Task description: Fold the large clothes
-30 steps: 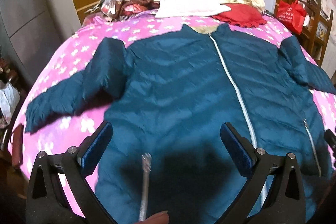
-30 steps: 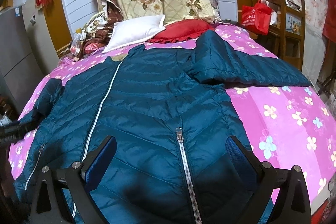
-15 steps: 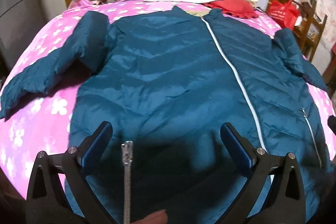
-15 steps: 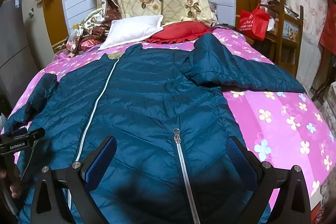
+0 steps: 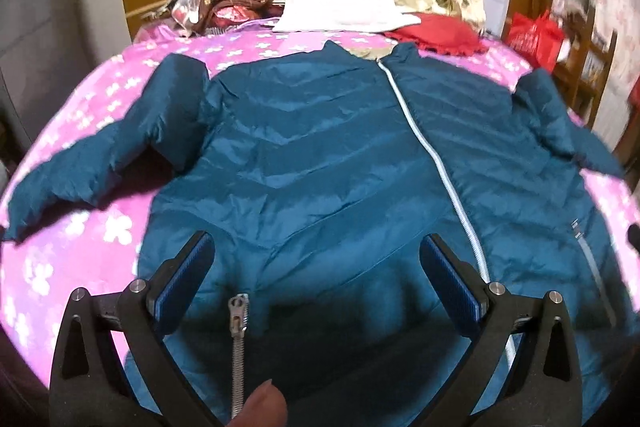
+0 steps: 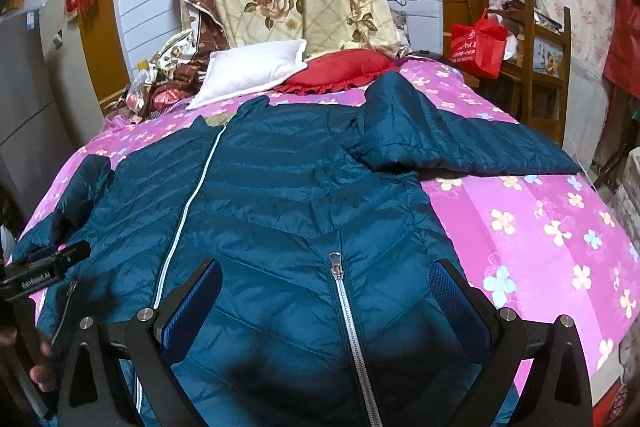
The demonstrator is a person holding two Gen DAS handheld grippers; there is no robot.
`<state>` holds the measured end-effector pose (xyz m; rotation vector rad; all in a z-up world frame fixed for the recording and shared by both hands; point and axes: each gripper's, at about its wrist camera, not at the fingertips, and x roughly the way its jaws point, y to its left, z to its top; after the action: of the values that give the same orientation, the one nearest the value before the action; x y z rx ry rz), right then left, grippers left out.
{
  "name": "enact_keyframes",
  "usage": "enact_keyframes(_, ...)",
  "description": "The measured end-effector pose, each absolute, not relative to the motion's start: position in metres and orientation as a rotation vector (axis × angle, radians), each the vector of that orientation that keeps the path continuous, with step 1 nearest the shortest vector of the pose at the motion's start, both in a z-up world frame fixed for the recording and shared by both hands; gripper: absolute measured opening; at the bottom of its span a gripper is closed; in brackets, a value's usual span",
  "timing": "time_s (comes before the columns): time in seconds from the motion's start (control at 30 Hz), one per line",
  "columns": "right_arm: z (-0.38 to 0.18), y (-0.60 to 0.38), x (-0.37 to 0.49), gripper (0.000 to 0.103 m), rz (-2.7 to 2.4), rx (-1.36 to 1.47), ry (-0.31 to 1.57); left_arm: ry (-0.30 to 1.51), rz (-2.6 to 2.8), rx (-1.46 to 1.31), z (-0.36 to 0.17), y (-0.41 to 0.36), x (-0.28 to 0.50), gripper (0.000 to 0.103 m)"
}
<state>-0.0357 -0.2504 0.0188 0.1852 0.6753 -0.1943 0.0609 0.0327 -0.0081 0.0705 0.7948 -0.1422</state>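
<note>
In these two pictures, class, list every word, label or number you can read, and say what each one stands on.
"GenRobot.AI", roughly as it reads, small white letters: on the black body of the left gripper, seen in the right wrist view.
White emblem and characters on the red bag: too small to read.
Blue-and-white sticker on the grey cabinet: too blurred to read.
Teal jacket: no readable text.

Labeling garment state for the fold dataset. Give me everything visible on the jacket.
The jacket is a teal quilted puffer with shiny fabric, lying flat and front-up on the pink flowered bedspread. Its pale front zipper is closed up to the collar, which points toward the pillows. Both sleeves are spread sideways: left sleeve, right sleeve. Each side has a silver pocket zipper. Both open grippers, left and right, hover over the hem; neither grips it.
</note>
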Motion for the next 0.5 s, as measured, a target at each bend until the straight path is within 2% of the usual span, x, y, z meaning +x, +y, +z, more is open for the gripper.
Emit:
enact_keyframes(0.2, 0.022, -0.250, -0.039, 0.103, -0.197, 0.181, 0.666, 0.822, -0.178, 0.073, -0.013, 0.027, 0.063, 0.103)
enact_keyframes(0.4, 0.042, -0.246, -0.057, 0.103, -0.195, 0.185, 0.635, 0.828, -0.370, -0.039, -0.008, 0.025, 0.060, 0.103)
enact_keyframes(0.5, 0.038, -0.238, -0.057, 0.103, -0.186, 0.162, 0.628, 0.772, -0.439, -0.083, 0.004, 0.026, 0.052, 0.103)
